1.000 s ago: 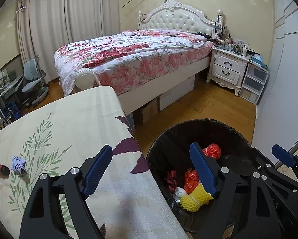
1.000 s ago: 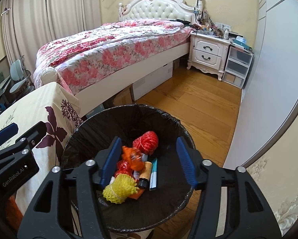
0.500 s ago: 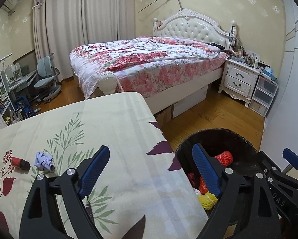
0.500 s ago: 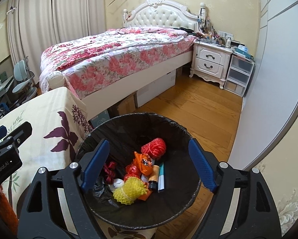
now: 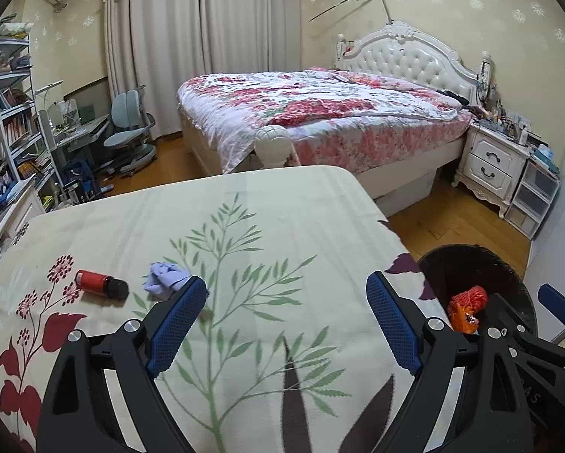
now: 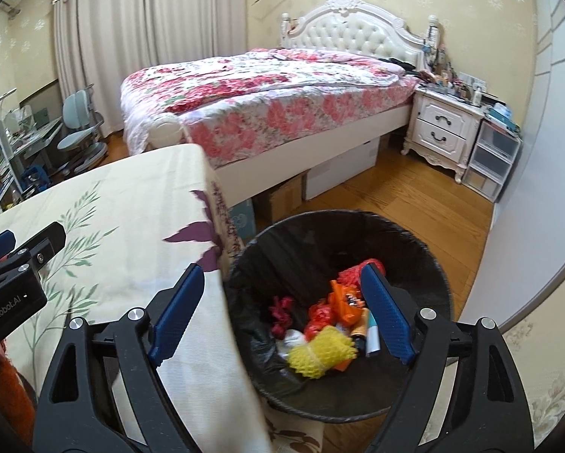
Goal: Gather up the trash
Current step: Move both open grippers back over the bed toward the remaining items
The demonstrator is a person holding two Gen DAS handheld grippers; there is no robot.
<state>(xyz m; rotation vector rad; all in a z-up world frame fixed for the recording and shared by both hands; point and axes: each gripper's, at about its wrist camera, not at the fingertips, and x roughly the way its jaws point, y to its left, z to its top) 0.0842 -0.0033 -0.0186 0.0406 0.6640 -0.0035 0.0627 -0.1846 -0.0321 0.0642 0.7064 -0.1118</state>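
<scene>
A red bottle with a black cap and a crumpled pale purple wad lie on the leaf-print tablecloth. My left gripper hangs open over the cloth, just right of the wad, with nothing between its fingers. The black-lined trash bin stands on the floor at the table's right end and shows in the left wrist view as the bin. It holds a yellow foam net, a red net and an orange wrapper. My right gripper is open and empty, straddling the bin's left rim and the table edge.
A bed with a floral quilt stands beyond the table. A white nightstand and clear drawers are at the right wall. Boxes sit under the bed. A desk chair and shelves are at the far left.
Both grippers have swung left. The left one went from above the bin's rim to over the tablecloth. The right jaws spread wider and its left finger now hangs over the table edge.
</scene>
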